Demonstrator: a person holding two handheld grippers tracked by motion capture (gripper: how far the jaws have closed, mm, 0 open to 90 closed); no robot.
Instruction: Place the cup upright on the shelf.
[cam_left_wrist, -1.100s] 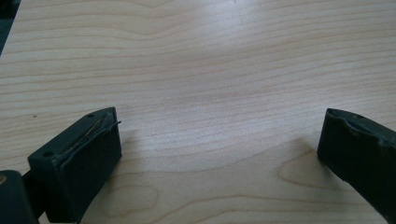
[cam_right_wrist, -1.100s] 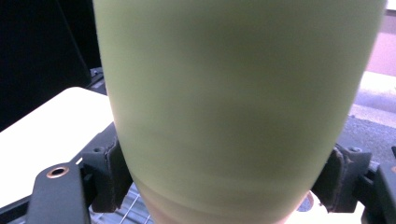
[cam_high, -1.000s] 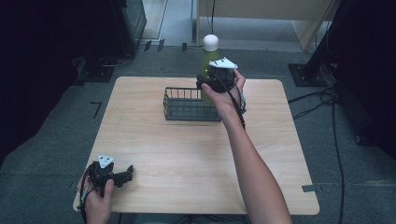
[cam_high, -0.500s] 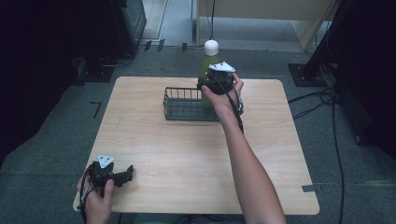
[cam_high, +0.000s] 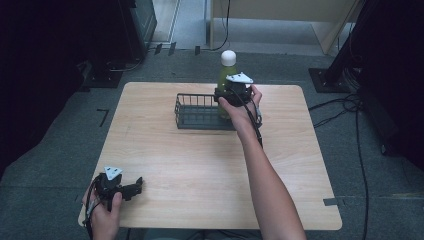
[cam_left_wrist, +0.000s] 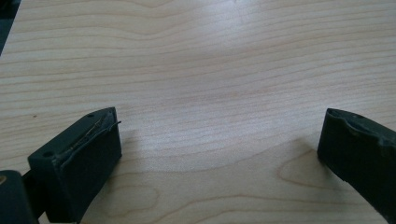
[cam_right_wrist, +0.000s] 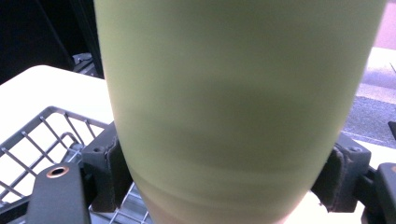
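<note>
Green bottle (cam_high: 226, 80), white-capped, upright, clamped low on its body between the right gripper's (cam_high: 231, 95) fingers (cam_right_wrist: 105, 168), pads pressed on both flanks. Long axis vertical, cap at twelve o'clock, base pointing straight down at six toward the wire basket (cam_high: 196, 112). Hanging over the basket's right end, at about three o'clock from the basket's middle, near the far edge of the wooden tabletop (cam_high: 200, 165); base apparently around rim level, contact with the mesh floor not discernible. Judged next: straight down along that axis, keeping clear of the right-hand rim just beside the base. Left gripper (cam_high: 134, 186) well apart at seven o'clock, near the tabletop's front left corner, fingers (cam_left_wrist: 84, 154) spread wide over bare wood, holding nothing. Right hand (cam_high: 240, 107) plainly the nearer one.
</note>
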